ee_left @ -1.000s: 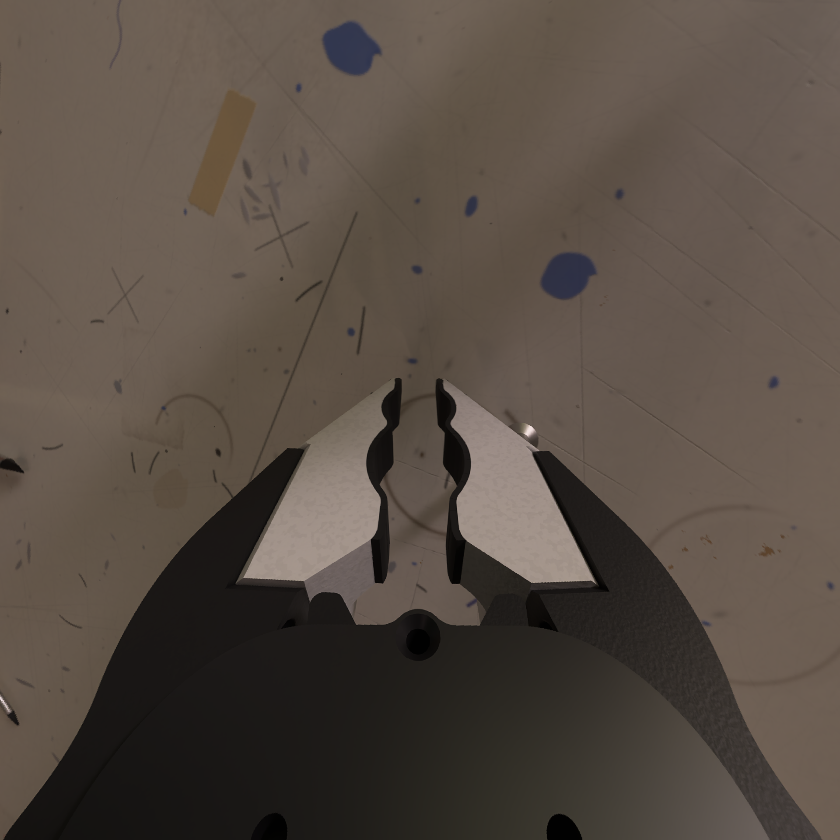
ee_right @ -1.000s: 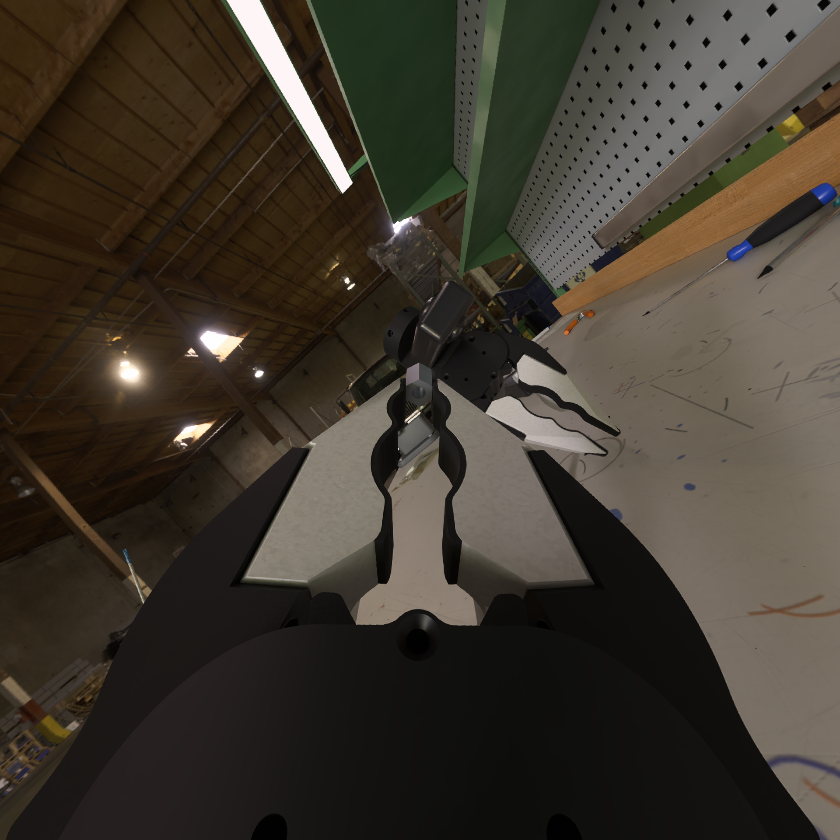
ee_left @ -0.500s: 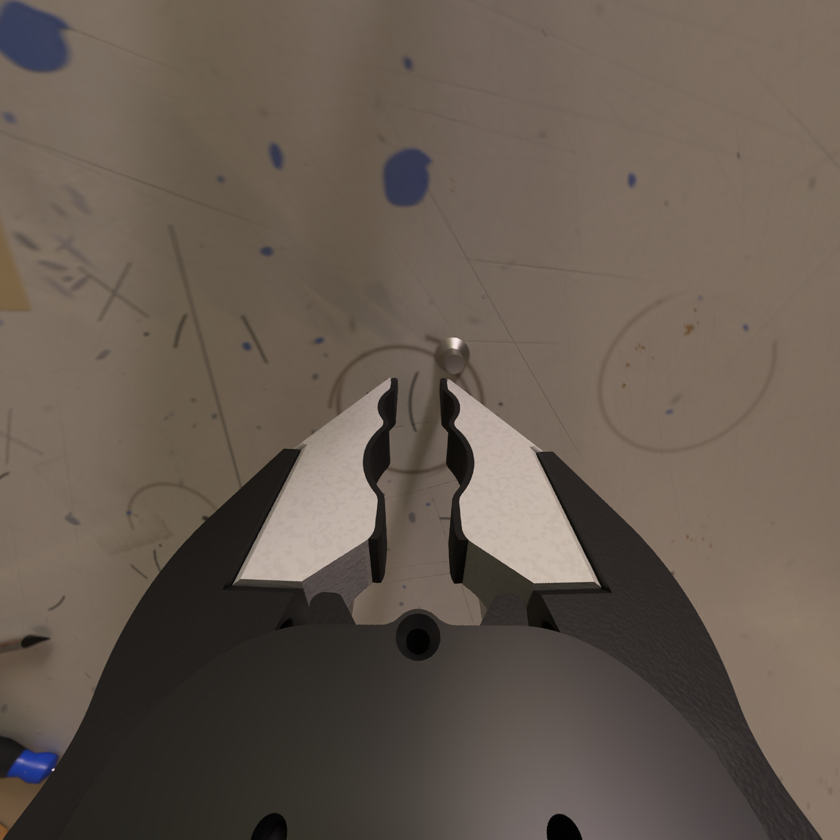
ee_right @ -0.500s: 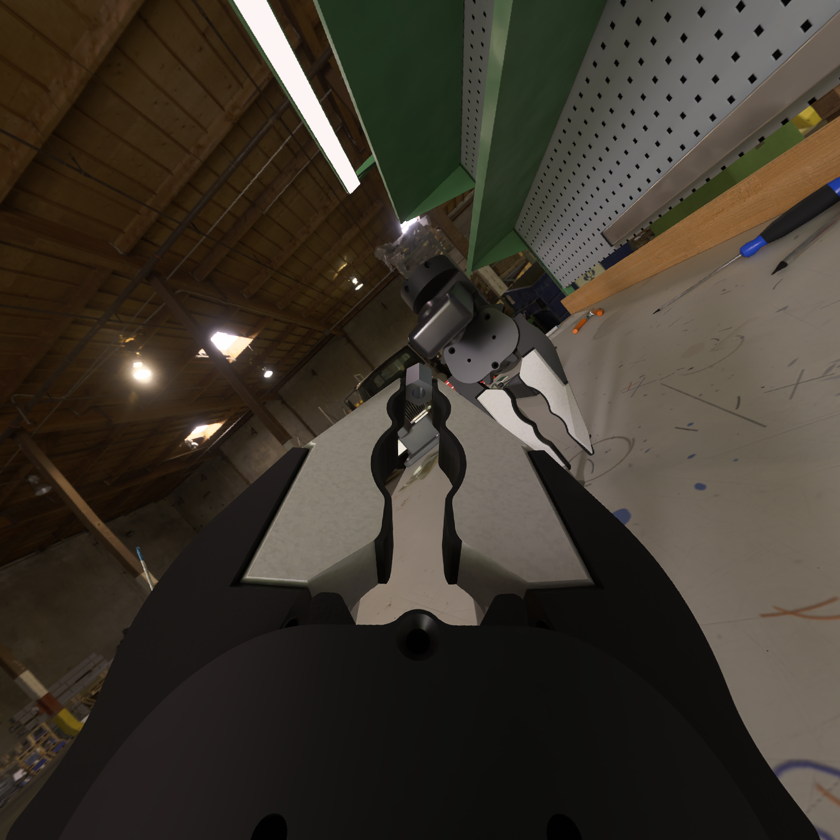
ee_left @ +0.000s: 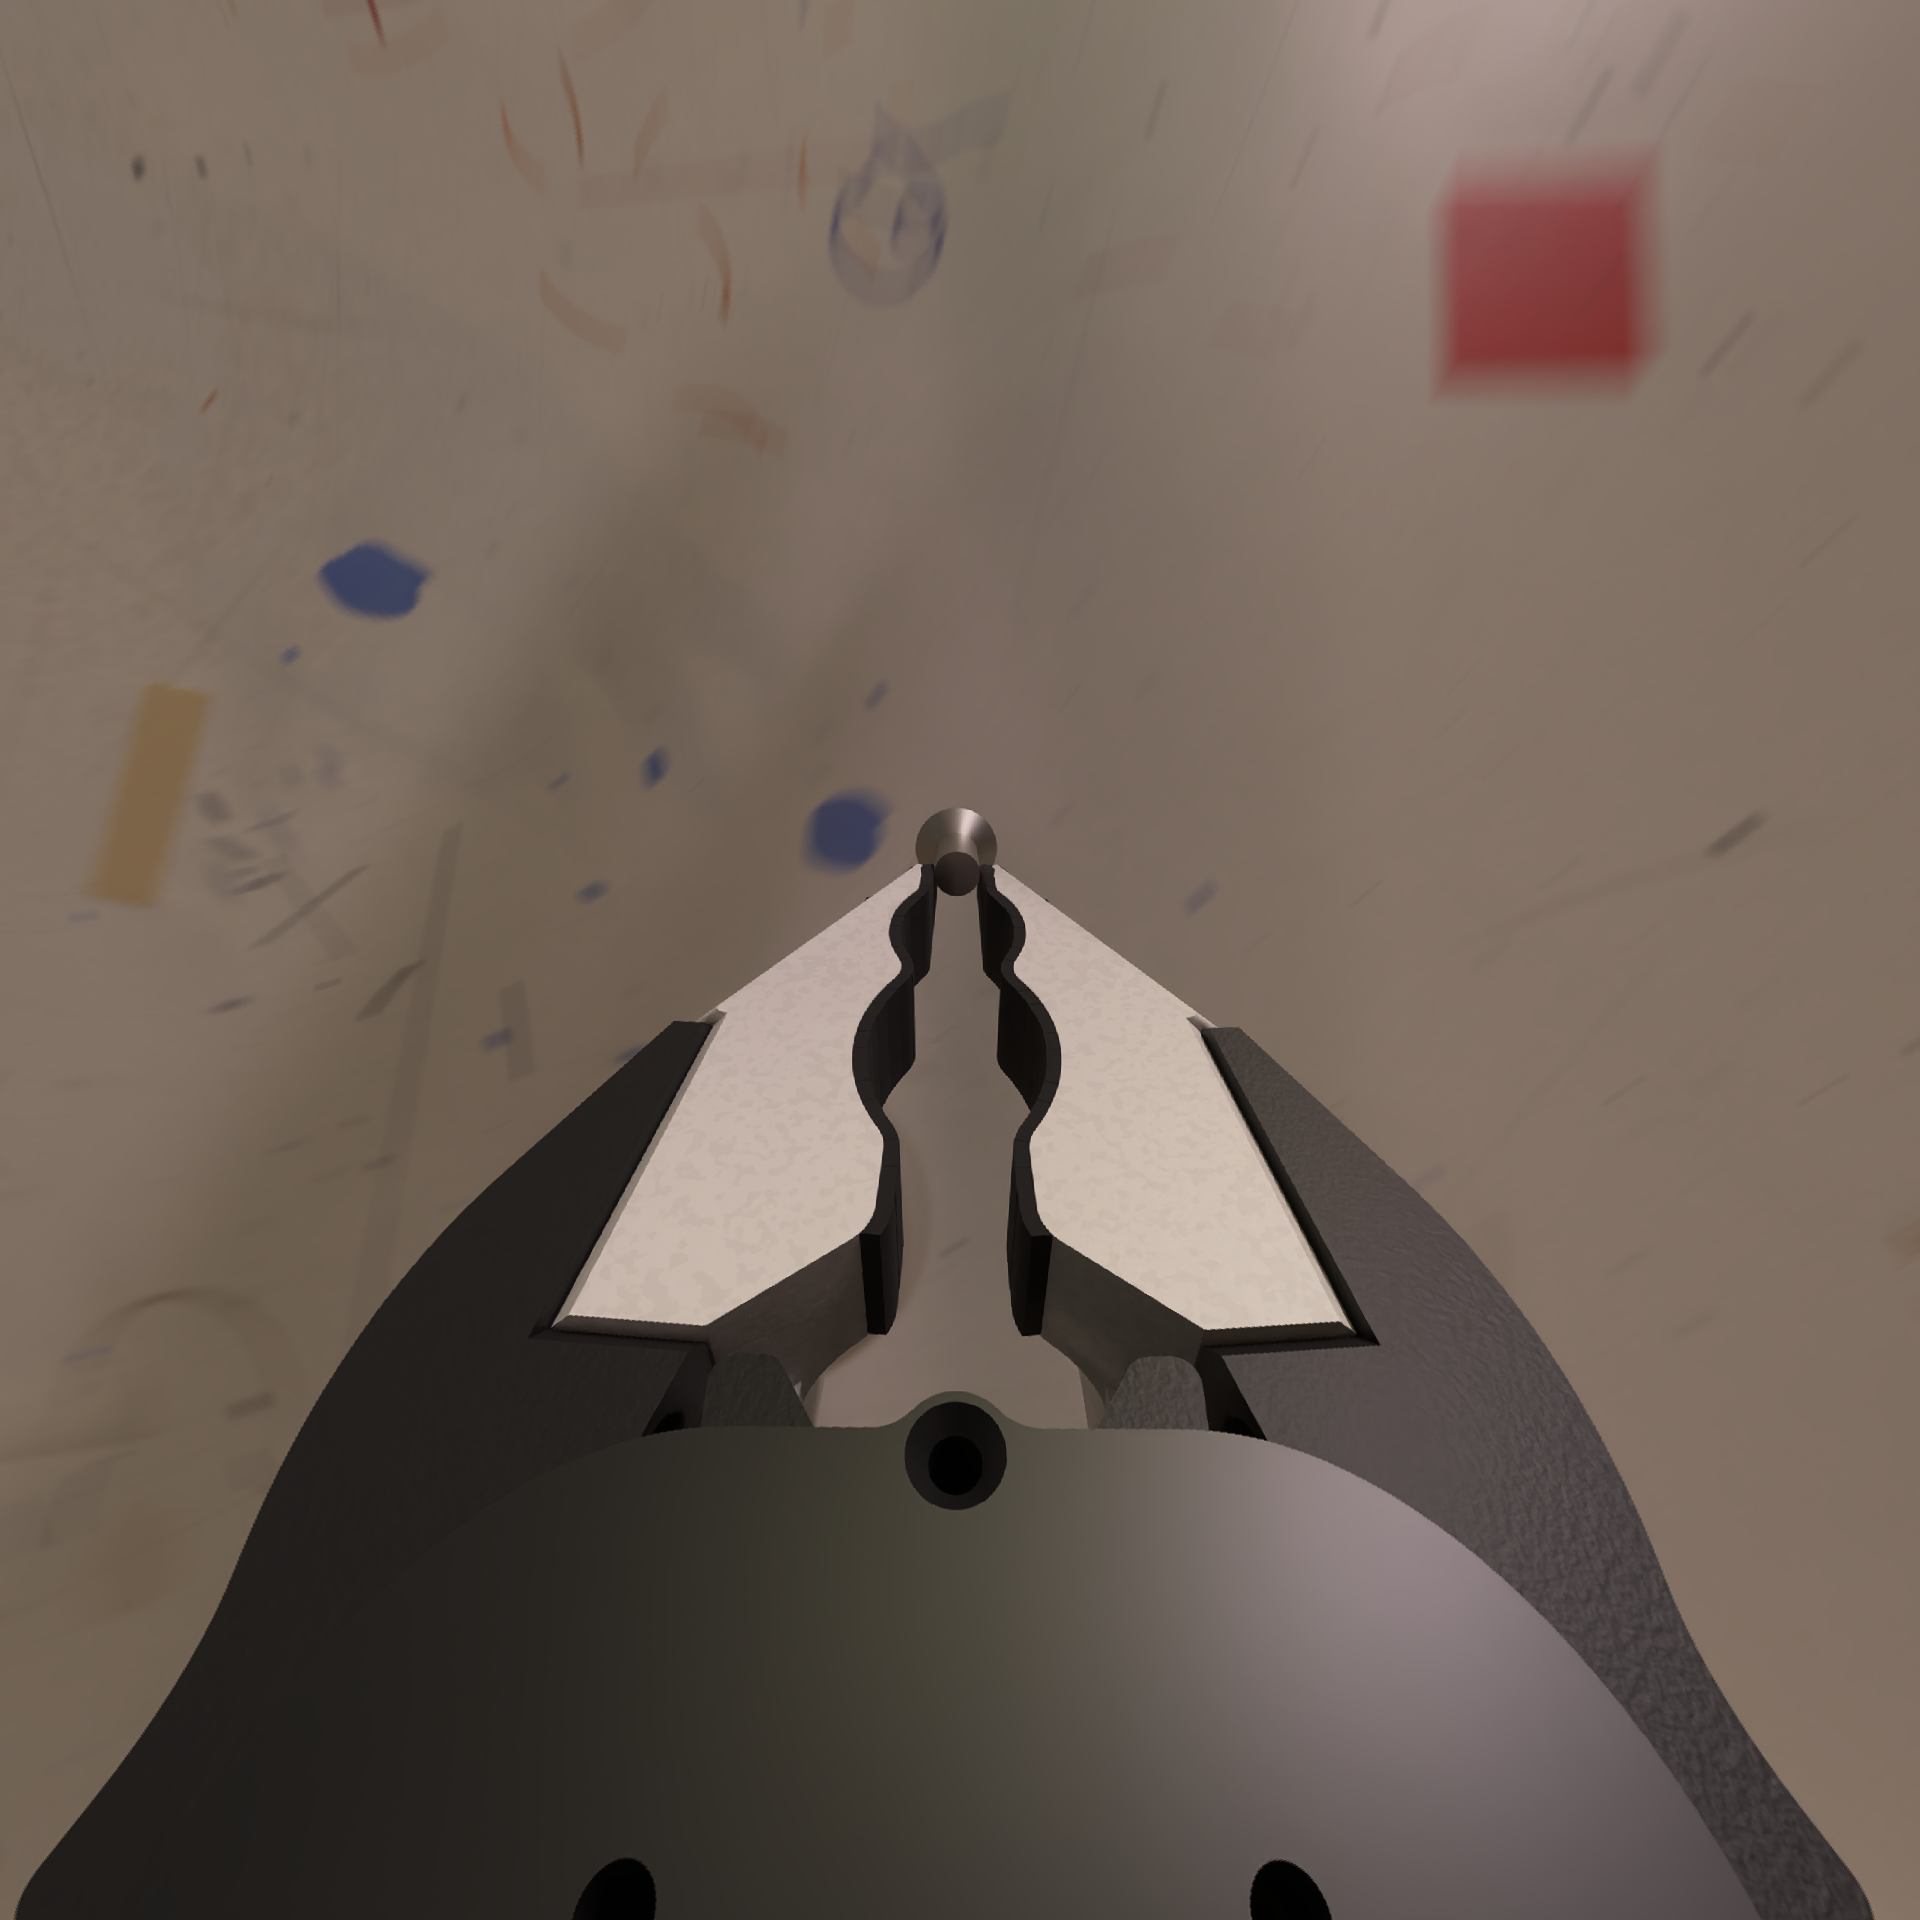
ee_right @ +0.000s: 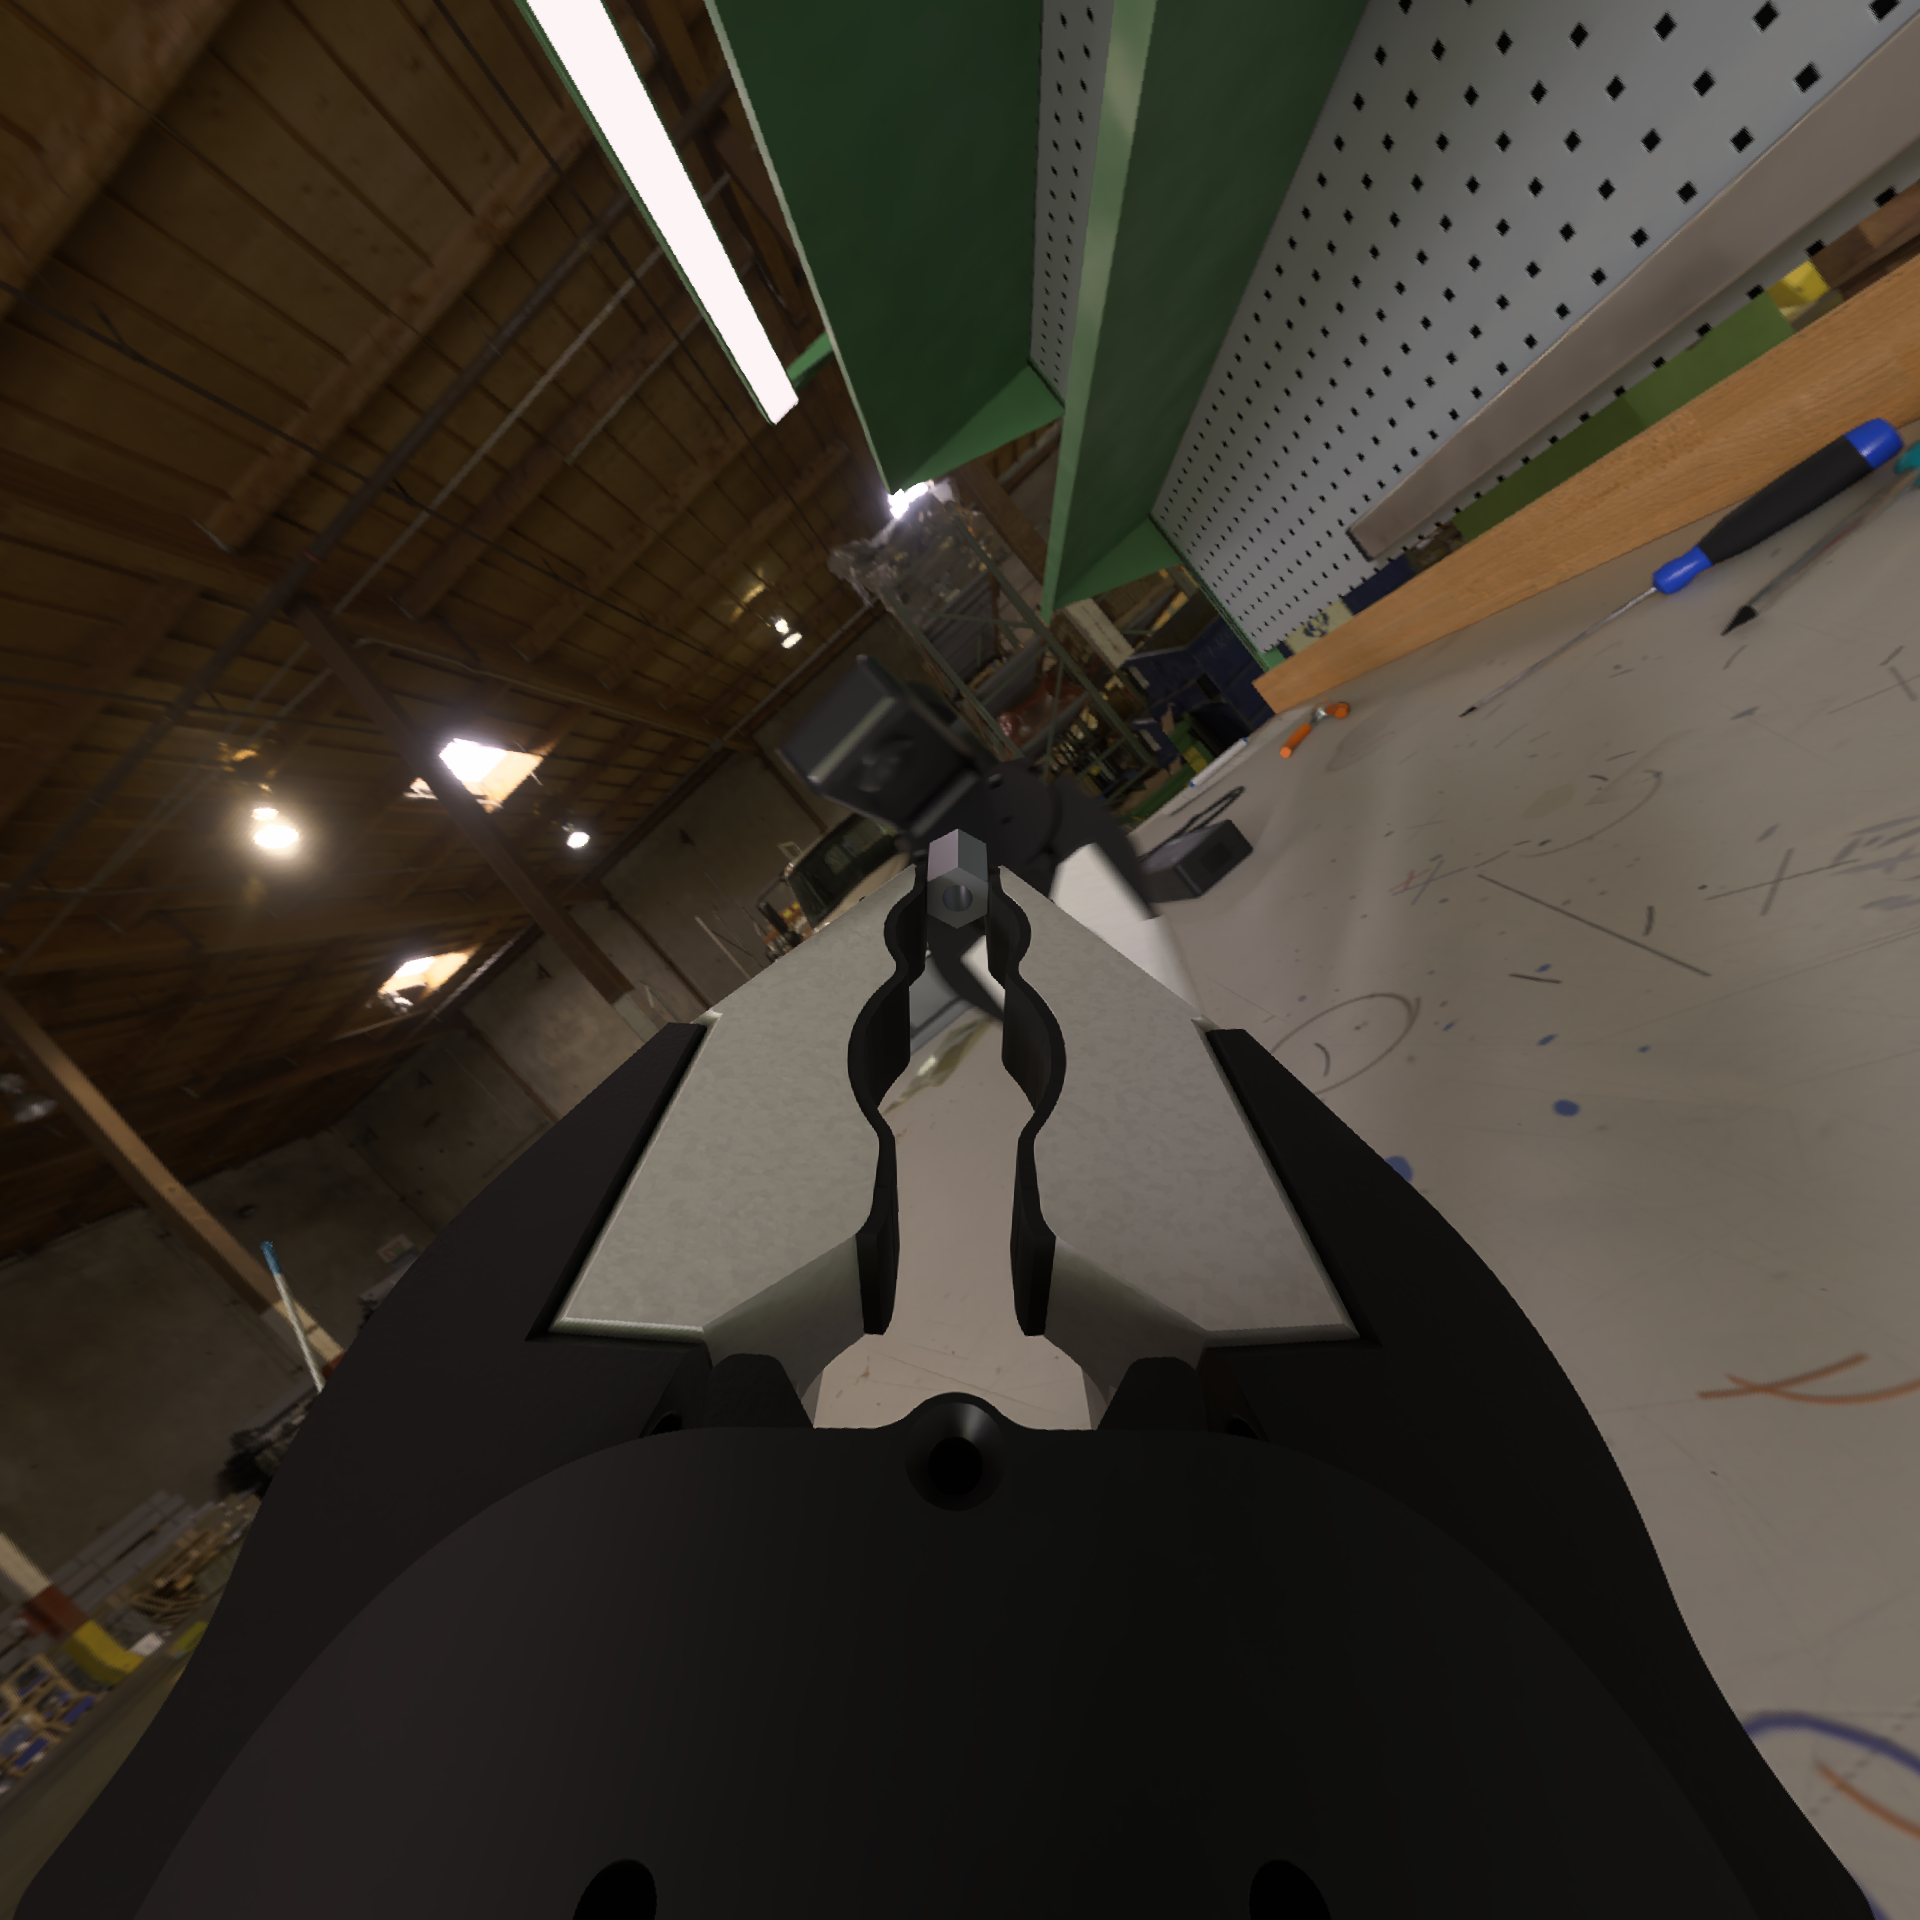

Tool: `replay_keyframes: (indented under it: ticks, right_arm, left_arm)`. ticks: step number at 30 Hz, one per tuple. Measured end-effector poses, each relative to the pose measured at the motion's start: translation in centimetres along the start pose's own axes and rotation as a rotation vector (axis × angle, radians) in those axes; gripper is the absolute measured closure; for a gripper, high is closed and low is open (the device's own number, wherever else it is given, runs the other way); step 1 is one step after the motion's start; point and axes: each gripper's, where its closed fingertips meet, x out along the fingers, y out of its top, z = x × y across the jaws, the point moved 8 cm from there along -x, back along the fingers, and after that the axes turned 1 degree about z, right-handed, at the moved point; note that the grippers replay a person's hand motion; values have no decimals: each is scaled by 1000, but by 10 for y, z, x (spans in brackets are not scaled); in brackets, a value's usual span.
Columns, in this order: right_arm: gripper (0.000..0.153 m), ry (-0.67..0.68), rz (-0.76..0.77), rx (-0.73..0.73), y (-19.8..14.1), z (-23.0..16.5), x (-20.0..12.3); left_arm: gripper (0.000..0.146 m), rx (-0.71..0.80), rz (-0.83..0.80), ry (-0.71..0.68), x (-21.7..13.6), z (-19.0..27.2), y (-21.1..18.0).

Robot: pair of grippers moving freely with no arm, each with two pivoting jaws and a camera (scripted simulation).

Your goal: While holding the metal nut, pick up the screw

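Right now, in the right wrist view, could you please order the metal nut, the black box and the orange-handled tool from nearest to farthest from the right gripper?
1. metal nut: pinched at the tips of the right gripper tongs.
2. black box: on the bench ahead, slightly right.
3. orange-handled tool: farther up and right, by the end of the wooden board.

Each tool point(ee_left: 957, 883) point(ee_right: 957, 883) has a matte black shell, speckled grey fingers, wavy black pads
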Motion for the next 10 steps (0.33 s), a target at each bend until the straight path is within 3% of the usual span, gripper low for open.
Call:
replay_keyframes:
  ticks: [3,5,8,10]
  right_arm:
    - [143,-33,-23,-20,1,2,2]
    - [143,-37,-38,-23,0,3,4]
    - [143,-42,-63,-41,-2,3,8]
    - [143,-46,-72,-53,-3,2,9]
  left_arm:
    - [138,-253,160,-76,0,42,16]
    - [138,-362,105,-97,3,62,12]
    - [138,-297,-25,21,9,77,3]
    - [138,-259,-17,74,14,81,2]
